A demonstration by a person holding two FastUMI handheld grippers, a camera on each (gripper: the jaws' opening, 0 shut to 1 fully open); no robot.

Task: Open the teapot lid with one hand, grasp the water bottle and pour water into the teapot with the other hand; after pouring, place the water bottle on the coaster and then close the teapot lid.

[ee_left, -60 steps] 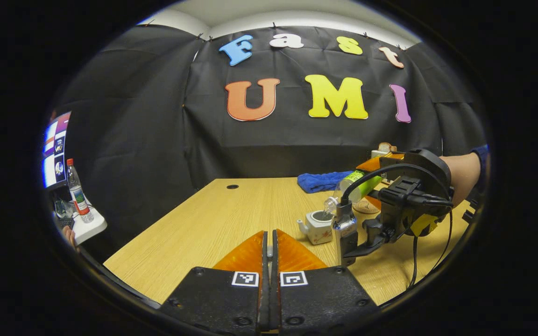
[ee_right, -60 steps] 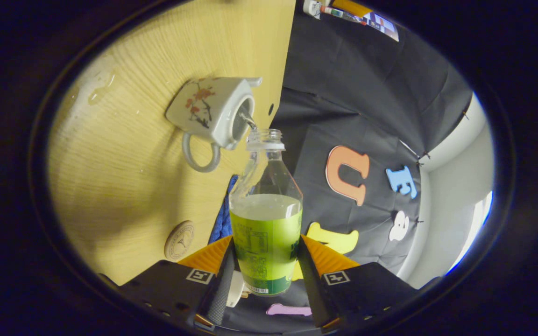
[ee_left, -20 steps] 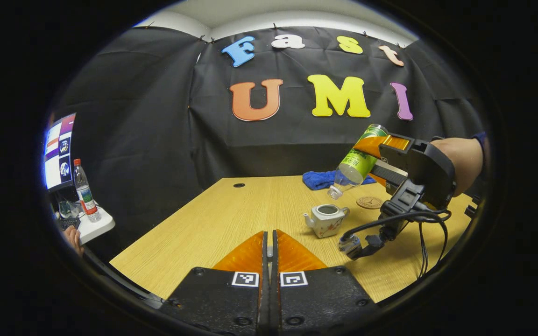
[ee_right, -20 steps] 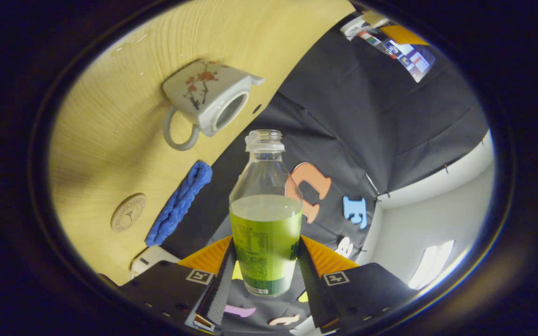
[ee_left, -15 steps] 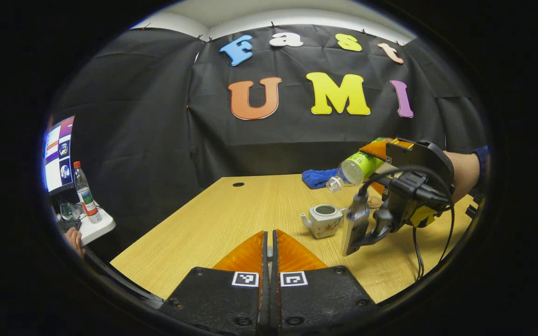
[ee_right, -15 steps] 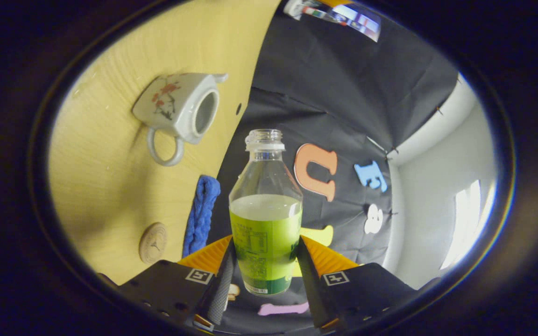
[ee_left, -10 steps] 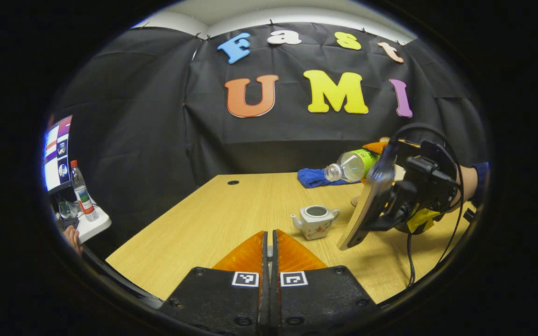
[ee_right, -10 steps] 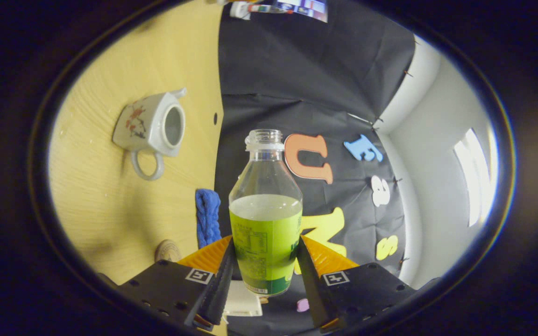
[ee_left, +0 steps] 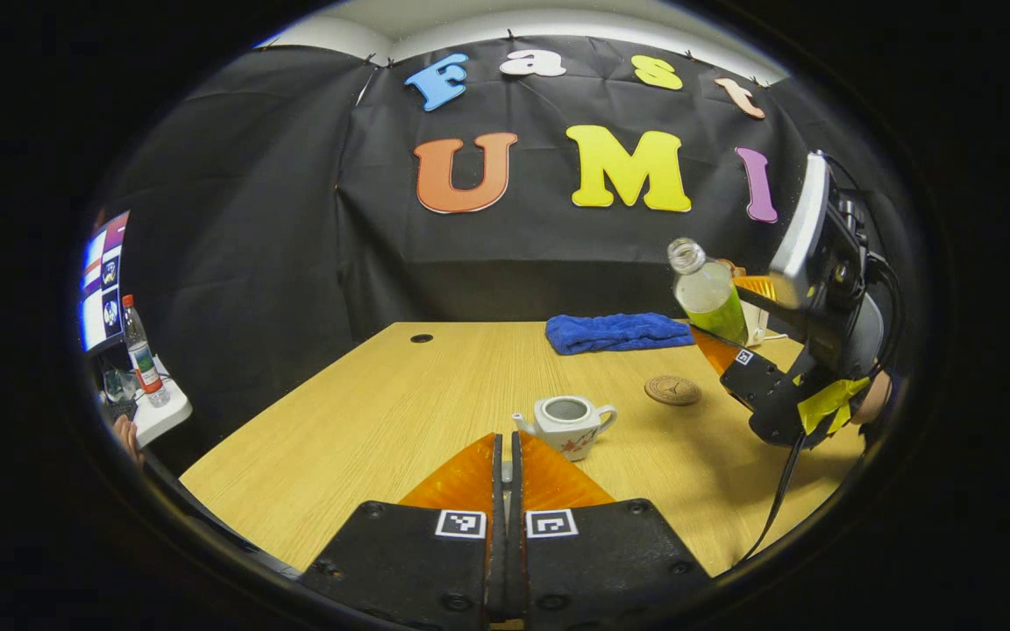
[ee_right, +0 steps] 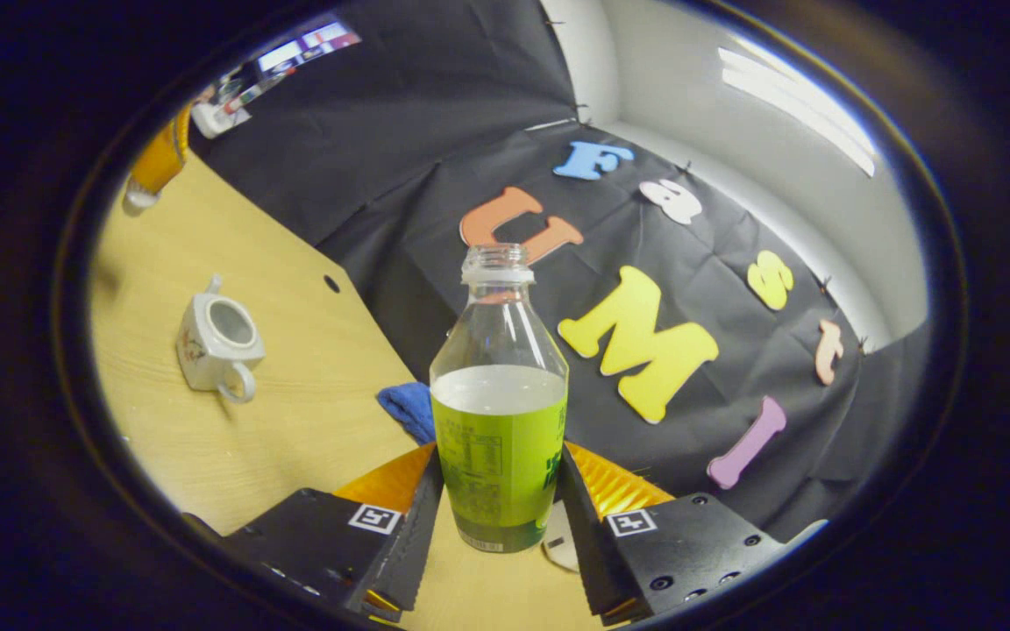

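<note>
Above the tabletop [ee_left: 400, 386], the water bottle [ee_right: 500, 421] is gripped upright by the right gripper [ee_right: 498, 517] jaws, and should be lowered squarely onto the coaster [ee_left: 672, 390], beside the open teapot [ee_left: 565, 424]; left gripper [ee_left: 505, 491] jaws closed.

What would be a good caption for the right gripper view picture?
Right gripper holds the open water bottle upright above the table, with the lidless teapot off to one side.

water bottle [ee_right: 500, 421]: clear, green label, between the right gripper's jaws
teapot [ee_left: 565, 425]: white, red floral pattern
towel [ee_left: 617, 332]: blue
coaster [ee_left: 672, 390]: brown
table [ee_left: 382, 421]: light woodgrain
</note>
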